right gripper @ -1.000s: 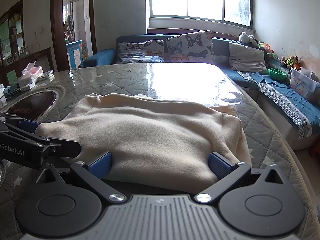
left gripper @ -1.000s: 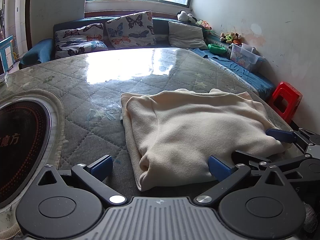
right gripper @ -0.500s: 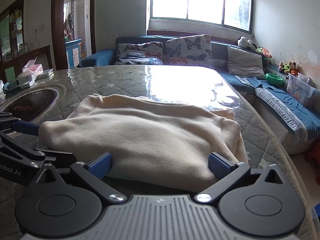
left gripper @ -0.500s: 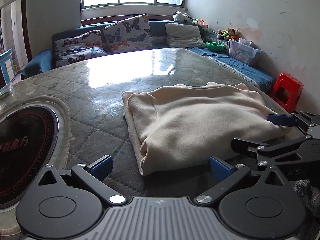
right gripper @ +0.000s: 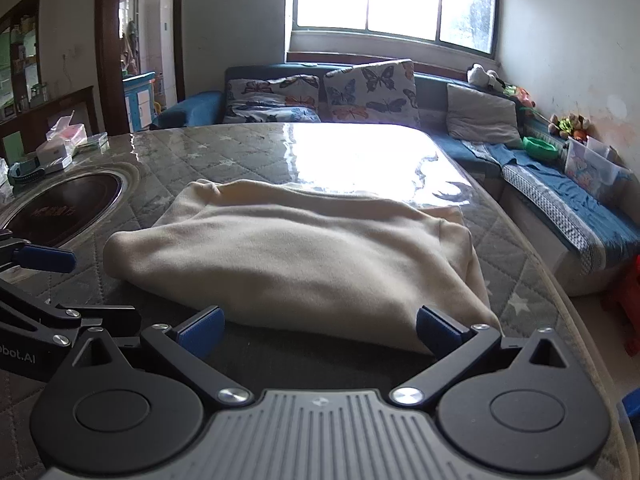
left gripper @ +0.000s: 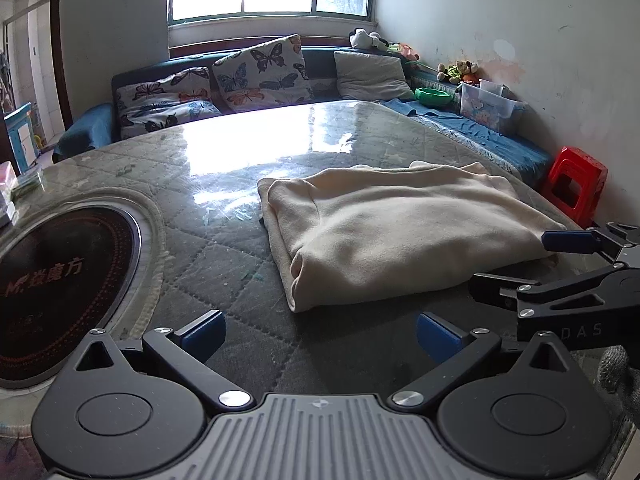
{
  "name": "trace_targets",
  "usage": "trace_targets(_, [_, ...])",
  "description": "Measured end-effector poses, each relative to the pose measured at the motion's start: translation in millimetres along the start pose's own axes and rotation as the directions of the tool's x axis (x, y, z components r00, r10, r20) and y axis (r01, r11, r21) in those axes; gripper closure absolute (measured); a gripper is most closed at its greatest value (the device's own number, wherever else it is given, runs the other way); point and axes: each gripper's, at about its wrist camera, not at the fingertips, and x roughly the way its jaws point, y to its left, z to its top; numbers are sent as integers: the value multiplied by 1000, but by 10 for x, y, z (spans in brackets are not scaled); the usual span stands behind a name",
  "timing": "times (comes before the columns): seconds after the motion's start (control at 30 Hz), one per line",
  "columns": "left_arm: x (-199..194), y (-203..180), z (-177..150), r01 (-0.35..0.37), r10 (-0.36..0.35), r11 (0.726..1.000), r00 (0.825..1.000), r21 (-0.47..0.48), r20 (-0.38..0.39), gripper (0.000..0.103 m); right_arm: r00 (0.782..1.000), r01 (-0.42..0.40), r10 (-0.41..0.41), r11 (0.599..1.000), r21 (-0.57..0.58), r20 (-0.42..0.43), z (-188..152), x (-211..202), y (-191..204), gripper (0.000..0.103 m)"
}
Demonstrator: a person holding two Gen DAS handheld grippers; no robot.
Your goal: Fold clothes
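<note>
From the round inset burner (left gripper: pixel 60 288) at the left, past the left gripper (left gripper: pixel 320 330) gaping wide and empty, the cream garment (left gripper: pixel 400 232) lies folded on the quilted table (left gripper: pixel 200 240), apparently finished, beside the equally spread, empty right gripper (right gripper: pixel 320 328).

I see a quilted table (left gripper: pixel 224 208) with a round cooktop (left gripper: pixel 60 280) set into it. Behind it runs a blue sofa (right gripper: pixel 200 108) with butterfly pillows (left gripper: pixel 262 70) and a grey cushion (right gripper: pixel 482 116). A green bowl (left gripper: pixel 433 97) and clear bin (left gripper: pixel 488 106) sit near what look like plush toys (left gripper: pixel 456 71). A red stool (left gripper: pixel 576 186) stands by the wall.
</note>
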Motion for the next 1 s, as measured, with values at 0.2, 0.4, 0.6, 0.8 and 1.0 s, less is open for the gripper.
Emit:
trace_targets(0.2, [-78,-62,-74,6,-6,1000,1000,4,2,0,999,4,1,995,98,-53,-117,-73,-55,0])
trace_targets(0.4, [-117,-106,-149,9,-9,1000,1000,-12,-4,0,998,34,-28,992,120,-54,-199,-174,-74,0])
trace_targets(0.6, [-170,-136,-203,2,-2,1000,1000,-4,-2,0,998,50,-44,989,139,-45,-245,-262,-57,0])
trace_targets(0.8, [-225,-123,-235,-16,16,1000,1000,1,5,0,998,62,-56,983,174,-42,-321,-315,-34,0])
trace_targets(1.0, [-254,-91,-270,-16,17,1000,1000,-19,1,0,997,70,-63,978,197,-43,-357,-339,-32,0])
